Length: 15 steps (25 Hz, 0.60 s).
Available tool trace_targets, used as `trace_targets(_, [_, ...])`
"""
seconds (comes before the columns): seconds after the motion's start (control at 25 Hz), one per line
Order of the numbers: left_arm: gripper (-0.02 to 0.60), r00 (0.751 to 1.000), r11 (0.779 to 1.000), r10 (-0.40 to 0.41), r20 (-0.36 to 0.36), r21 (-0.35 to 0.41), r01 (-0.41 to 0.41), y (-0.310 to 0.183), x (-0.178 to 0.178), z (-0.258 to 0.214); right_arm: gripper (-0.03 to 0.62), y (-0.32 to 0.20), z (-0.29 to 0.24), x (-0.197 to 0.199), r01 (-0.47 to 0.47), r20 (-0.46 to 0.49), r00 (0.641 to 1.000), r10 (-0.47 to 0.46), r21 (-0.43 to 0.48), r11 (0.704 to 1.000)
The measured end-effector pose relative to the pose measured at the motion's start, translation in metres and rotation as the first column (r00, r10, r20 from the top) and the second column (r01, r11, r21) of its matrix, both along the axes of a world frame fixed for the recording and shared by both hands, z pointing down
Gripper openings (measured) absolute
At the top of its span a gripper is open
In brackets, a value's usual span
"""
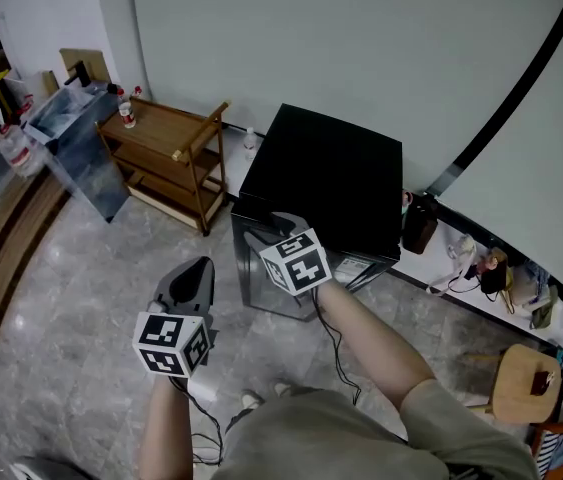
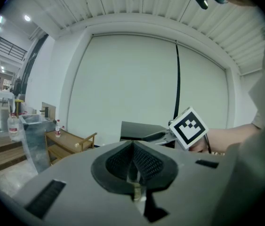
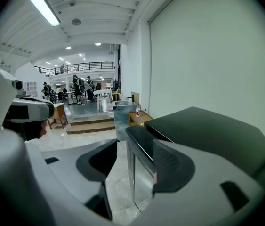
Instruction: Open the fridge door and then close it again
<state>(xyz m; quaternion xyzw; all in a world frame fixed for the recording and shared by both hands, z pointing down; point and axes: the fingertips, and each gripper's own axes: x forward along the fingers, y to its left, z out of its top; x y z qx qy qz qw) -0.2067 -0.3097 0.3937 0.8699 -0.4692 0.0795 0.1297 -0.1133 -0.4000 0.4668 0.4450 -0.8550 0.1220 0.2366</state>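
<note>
The black fridge (image 1: 331,173) stands on the floor against the far wall, right of a wooden trolley (image 1: 166,148). The right gripper (image 1: 277,226) is at the near left top corner of the fridge. Its marker cube covers part of the glass fridge door (image 1: 261,283) in the head view. In the right gripper view its fingers (image 3: 172,166) stand apart with the door's dark top rim (image 3: 139,142) between them. The left one is clear of the rim, while the right one hides the spot where it might touch. Whether the door is fully shut or slightly ajar is hard to tell. The left gripper (image 1: 199,268) hangs in the air near and left of the fridge, fingers (image 2: 146,161) closed together on nothing.
</note>
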Motion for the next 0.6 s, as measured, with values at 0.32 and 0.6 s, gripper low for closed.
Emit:
trace_targets(0.32, [0.008, 1.000, 1.000, -0.001, 0.022, 0.011, 0.001, 0.004, -0.005, -0.010, 0.207, -0.012, -0.002, 0.005, -0.048, 0.002, 0.999, 0.048, -0.023, 0.999])
trace_targets(0.6, [0.008, 0.999, 0.999, -0.043, 0.022, 0.033, 0.043, 0.018, -0.019, -0.025, 0.253, 0.001, -0.012, -0.006, 0.031, 0.194, 0.981, -0.023, -0.041, 0.999])
